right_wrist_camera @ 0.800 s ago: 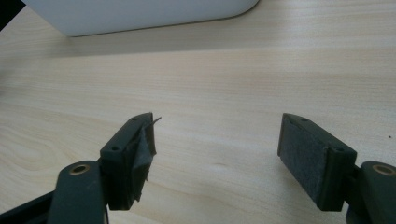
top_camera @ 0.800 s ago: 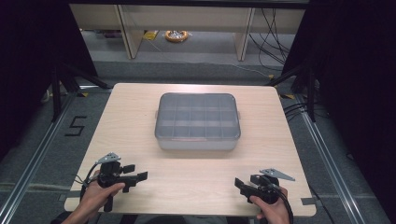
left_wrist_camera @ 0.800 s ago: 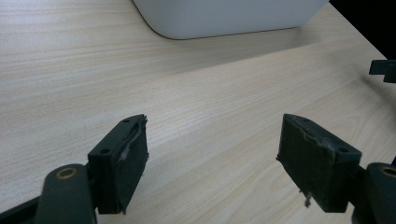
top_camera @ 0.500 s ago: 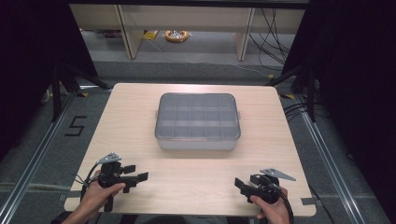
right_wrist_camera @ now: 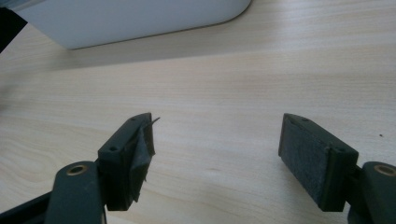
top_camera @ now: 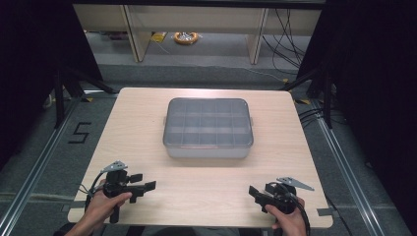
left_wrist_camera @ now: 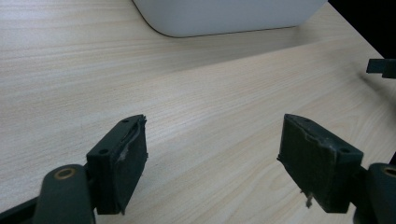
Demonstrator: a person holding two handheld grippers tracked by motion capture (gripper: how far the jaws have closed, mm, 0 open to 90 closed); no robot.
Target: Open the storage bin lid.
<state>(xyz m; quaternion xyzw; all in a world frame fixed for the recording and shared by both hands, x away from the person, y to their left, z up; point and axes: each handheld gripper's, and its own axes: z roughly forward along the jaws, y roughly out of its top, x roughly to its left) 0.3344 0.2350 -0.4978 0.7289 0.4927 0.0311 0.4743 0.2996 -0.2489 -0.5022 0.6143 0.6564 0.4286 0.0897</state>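
A grey plastic compartment box (top_camera: 208,128) with a clear lid shut over its several cells stands mid-table. My left gripper (top_camera: 142,182) rests near the front left edge, held in a hand, open with bare wood between its jaws. At the front right my right gripper (top_camera: 256,193) is likewise open and holds nothing. In the left gripper view the gripper (left_wrist_camera: 212,135) points toward the box's front wall (left_wrist_camera: 224,16), well short of it. The right gripper view has that gripper (right_wrist_camera: 215,128) facing the box's rounded corner (right_wrist_camera: 130,18), also apart from it.
The light wooden table (top_camera: 206,194) has bare room between the box and both grippers. A tip of the other gripper (left_wrist_camera: 380,67) pokes in at the right of the left gripper view. Beyond the table are floor rails, cables and a shelf frame (top_camera: 196,19).
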